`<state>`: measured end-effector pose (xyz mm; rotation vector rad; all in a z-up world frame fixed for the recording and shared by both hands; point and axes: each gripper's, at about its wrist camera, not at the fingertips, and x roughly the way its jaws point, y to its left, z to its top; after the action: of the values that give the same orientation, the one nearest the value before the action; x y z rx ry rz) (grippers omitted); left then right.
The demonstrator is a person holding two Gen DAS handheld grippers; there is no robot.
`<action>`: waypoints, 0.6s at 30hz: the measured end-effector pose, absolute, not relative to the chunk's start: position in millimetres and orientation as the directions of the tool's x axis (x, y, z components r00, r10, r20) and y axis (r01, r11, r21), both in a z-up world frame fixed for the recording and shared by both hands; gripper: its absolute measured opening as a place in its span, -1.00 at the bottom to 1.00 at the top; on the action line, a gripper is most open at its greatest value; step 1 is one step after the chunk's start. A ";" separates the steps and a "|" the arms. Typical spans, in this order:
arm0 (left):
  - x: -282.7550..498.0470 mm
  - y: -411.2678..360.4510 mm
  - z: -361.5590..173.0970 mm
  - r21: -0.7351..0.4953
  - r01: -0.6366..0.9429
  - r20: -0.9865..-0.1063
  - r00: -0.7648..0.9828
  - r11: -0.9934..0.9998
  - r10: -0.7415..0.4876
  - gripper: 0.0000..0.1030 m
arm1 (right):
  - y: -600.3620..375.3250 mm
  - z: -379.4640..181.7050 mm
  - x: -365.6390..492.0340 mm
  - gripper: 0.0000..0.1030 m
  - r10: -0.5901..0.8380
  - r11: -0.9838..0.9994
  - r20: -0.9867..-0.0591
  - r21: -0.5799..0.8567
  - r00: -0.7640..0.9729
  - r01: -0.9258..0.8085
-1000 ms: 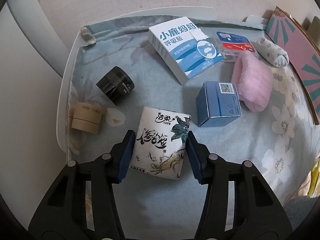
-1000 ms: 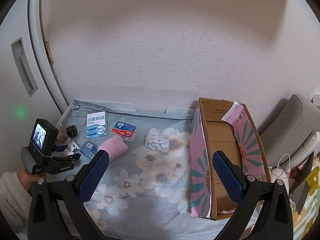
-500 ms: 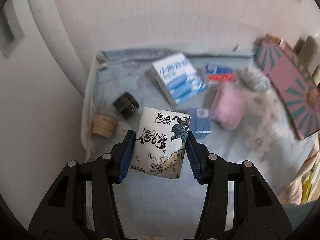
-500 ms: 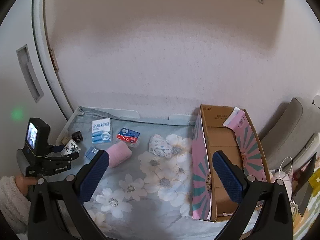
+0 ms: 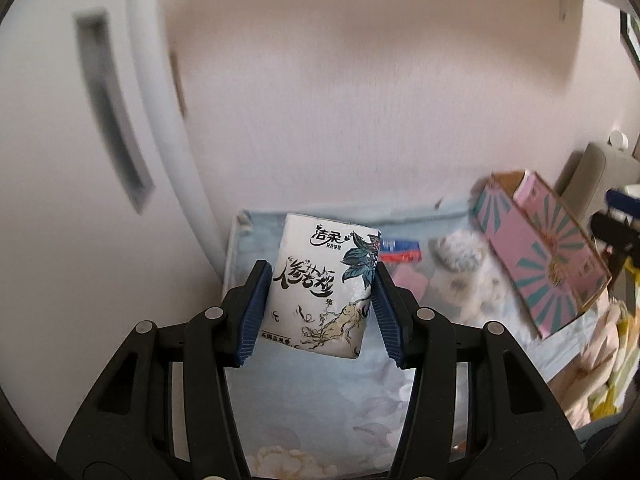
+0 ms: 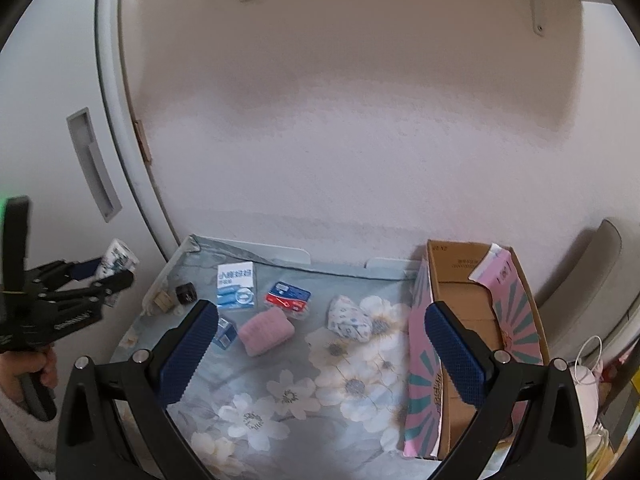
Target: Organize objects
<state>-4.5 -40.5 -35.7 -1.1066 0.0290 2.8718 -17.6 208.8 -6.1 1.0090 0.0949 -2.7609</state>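
Left gripper point(image 5: 320, 312) jaws clamped on tissue pack point(image 5: 322, 286), held above floral bed point(image 6: 304, 376). Right gripper point(image 6: 320, 354) jaws wide open, empty, near cardboard box point(image 6: 472, 312).

Left-wrist bkgd blurred; tissue pack point(image 5: 322, 286) hides cloth items behind; blue box point(image 6: 225, 332) half-hidden by right tongs point(image 6: 320, 354).
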 end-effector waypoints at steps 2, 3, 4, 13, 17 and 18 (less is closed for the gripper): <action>8.5 -38.5 -19.6 -0.003 -0.047 -0.637 -0.770 -0.999 0.038 -0.09 | 206.8 -3.5 -15.8 0.99 -0.178 -0.975 -0.636 0.011 -0.751 0.221; 15.6 -37.9 -11.4 -0.007 -0.033 -0.619 -0.785 -0.999 0.030 -0.09 | 205.6 -2.6 -15.3 0.99 -0.180 -0.974 -0.635 0.010 -0.751 0.225; 20.5 -37.6 -6.1 -0.007 -0.025 -0.609 -0.793 -1.000 0.024 -0.09 | 204.0 -1.7 -14.2 0.99 -0.184 -0.973 -0.634 0.009 -0.751 0.231; 40.4 -32.4 17.0 -0.033 -0.002 -0.570 -0.821 -0.999 0.020 -0.09 | 189.4 4.0 -9.9 0.99 -0.218 -0.957 -0.631 -0.010 -0.745 0.288; 47.0 -36.2 25.0 -0.044 0.007 -0.569 -0.822 -0.999 0.019 -0.09 | 177.0 2.1 -24.5 0.99 -0.244 -0.943 -0.656 -0.009 -0.714 0.332; 47.9 -37.7 25.6 -0.046 0.011 -0.569 -0.822 -0.999 0.017 -0.09 | 170.7 0.8 -33.0 0.99 -0.253 -0.936 -0.671 -0.012 -0.697 0.351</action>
<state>47.9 -37.7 25.6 -0.9359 -0.0748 2.9947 -33.0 170.7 0.8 1.0055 0.1978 -2.6181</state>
